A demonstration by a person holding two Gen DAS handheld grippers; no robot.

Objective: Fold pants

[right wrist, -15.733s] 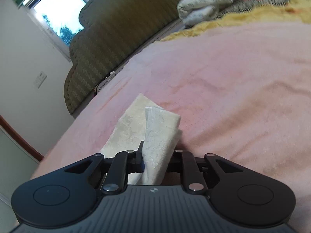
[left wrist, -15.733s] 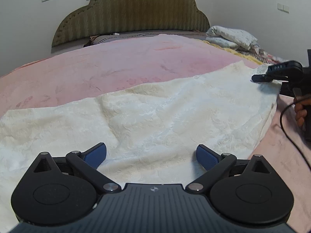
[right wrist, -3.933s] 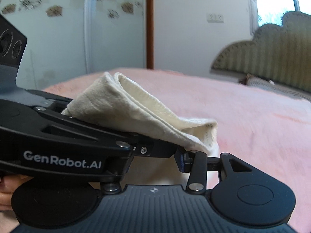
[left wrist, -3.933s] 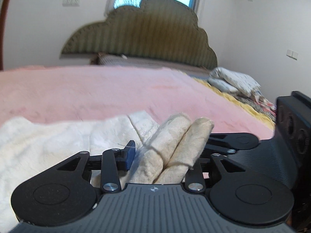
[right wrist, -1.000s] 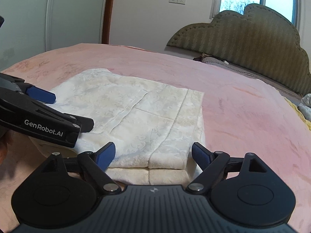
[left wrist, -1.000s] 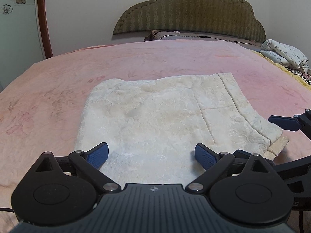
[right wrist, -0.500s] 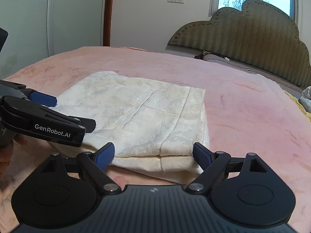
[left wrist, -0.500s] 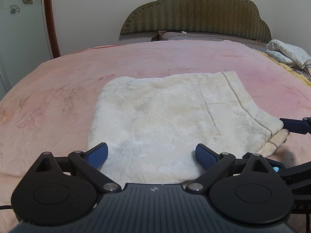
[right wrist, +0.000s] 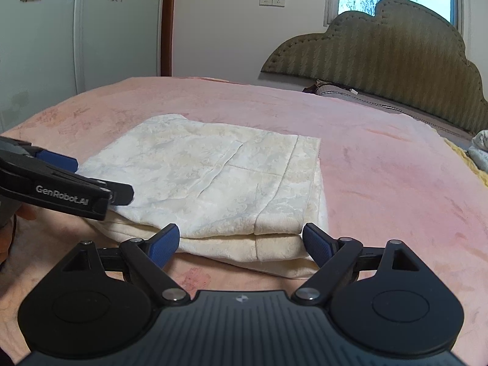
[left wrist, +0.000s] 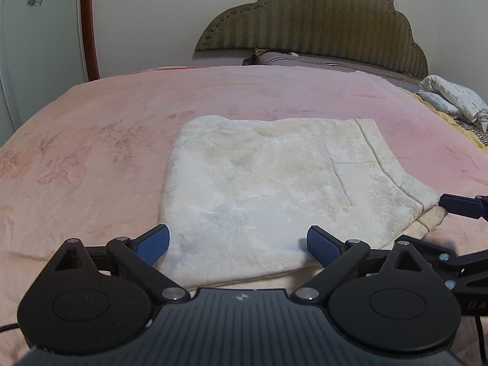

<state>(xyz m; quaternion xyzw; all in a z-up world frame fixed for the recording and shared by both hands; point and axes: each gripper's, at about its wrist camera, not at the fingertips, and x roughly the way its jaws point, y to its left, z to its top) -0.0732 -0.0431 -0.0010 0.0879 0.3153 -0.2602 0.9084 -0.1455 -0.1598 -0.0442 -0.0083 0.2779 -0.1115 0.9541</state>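
The cream pants (left wrist: 268, 183) lie folded in a flat rectangle on the pink bedspread (left wrist: 91, 128). They also show in the right wrist view (right wrist: 213, 177), stacked in layers with the waistband at the right. My left gripper (left wrist: 238, 244) is open and empty just short of the pants' near edge. My right gripper (right wrist: 241, 242) is open and empty at the pants' front corner. The left gripper's fingers (right wrist: 58, 158) show at the left of the right wrist view, beside the pants.
A green padded headboard (left wrist: 320, 27) stands at the far end of the bed. Folded bedding (left wrist: 451, 97) lies at the far right. A wardrobe door and brown frame (right wrist: 166, 21) stand at the left. The right gripper's fingertip (left wrist: 457, 204) shows at the right edge.
Both grippers have drawn back and risen slightly from the folded pants. The pants lie still, released from the earlier grip of both grippers.
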